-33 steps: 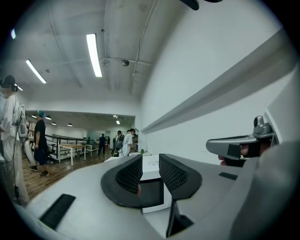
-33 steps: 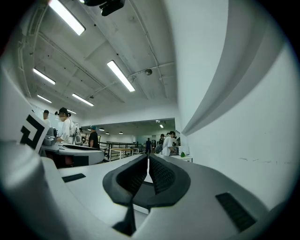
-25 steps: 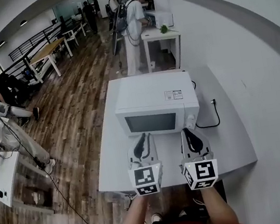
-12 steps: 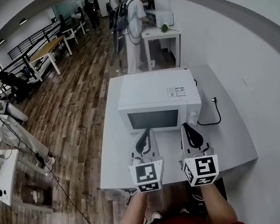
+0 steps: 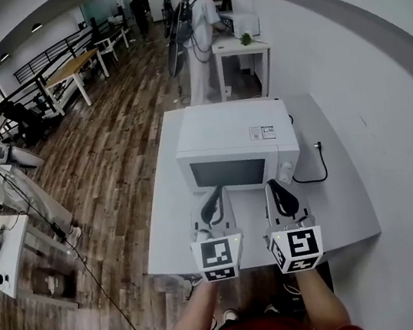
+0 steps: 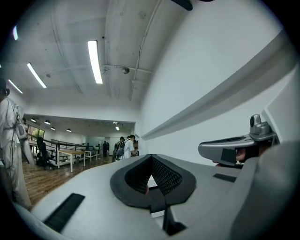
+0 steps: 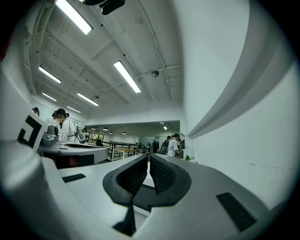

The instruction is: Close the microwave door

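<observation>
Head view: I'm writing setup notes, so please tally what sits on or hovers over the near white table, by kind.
microwave: 1
power cable: 1
grippers: 2 (left gripper, right gripper)
Total: 4

Print on the label (image 5: 267, 133) atop the microwave (image 5: 222, 138): illegibly small.

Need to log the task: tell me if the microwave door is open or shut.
Shut. In the head view the door lies flush with the microwave's front, nothing swung out over the table.
</observation>
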### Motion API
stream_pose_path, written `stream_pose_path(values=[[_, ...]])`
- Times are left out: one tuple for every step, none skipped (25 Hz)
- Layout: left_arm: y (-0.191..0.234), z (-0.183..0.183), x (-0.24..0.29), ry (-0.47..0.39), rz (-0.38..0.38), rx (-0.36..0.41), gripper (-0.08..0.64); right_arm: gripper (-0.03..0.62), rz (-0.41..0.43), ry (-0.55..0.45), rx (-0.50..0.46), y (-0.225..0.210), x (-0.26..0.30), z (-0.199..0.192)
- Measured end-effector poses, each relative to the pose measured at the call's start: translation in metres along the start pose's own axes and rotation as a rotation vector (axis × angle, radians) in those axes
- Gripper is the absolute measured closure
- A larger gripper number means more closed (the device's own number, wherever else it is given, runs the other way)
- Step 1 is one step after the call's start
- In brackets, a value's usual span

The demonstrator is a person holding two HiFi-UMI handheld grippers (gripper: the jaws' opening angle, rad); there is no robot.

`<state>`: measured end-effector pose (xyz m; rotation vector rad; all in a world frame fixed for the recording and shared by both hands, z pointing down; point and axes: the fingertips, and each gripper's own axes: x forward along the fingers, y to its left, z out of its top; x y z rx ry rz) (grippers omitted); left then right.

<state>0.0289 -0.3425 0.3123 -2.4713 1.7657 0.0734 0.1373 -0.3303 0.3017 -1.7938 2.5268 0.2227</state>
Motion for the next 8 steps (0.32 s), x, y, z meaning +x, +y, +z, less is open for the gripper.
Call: stream_pose_path(values=[[0.0004, 0.0006, -0.0005, 0.000, 0.002, 0.001, 0.534, 0.563, 0.001, -0.001, -0.001, 0.0004, -0.0002, 0.0002], [0.0011, 0.0009, -0.0007, -0.001, 0.004, 0.001, 0.533, 0.563, 0.002, -0.002, -0.003, 0.0010, -0.0002, 0.0004], [0.0020, 0.0010, -0.0008, -0.001, 0.006, 0.001, 0.534, 0.563, 0.005, -0.004, -0.004, 0.0017, 0.0001, 0.0004], [0.0030, 0.0011, -0.0007, -0.002, 0.009, 0.001, 0.533, 0.563, 0.007, -0.006, -0.004, 0.0023, 0.0006, 0.0002], [0.0039, 0.0011, -0.0006, -0.003, 0.012, 0.000, 0.534, 0.563, 0.009, -0.008, -0.003, 0.0027, 0.0011, 0.0000], [0.0046, 0.0012, -0.0003, -0.004, 0.014, 0.000, 0.534, 0.563, 0.010, -0.009, -0.003, 0.0028, 0.0017, -0.0001], [0.0052, 0.0013, -0.0001, -0.005, 0.016, 0.001, 0.534, 0.563, 0.011, -0.010, -0.003, 0.0027, 0.0023, -0.0002], [0.0057, 0.0014, 0.0001, -0.006, 0.017, 0.002, 0.533, 0.563, 0.011, -0.011, -0.002, 0.0026, 0.0030, -0.0003]])
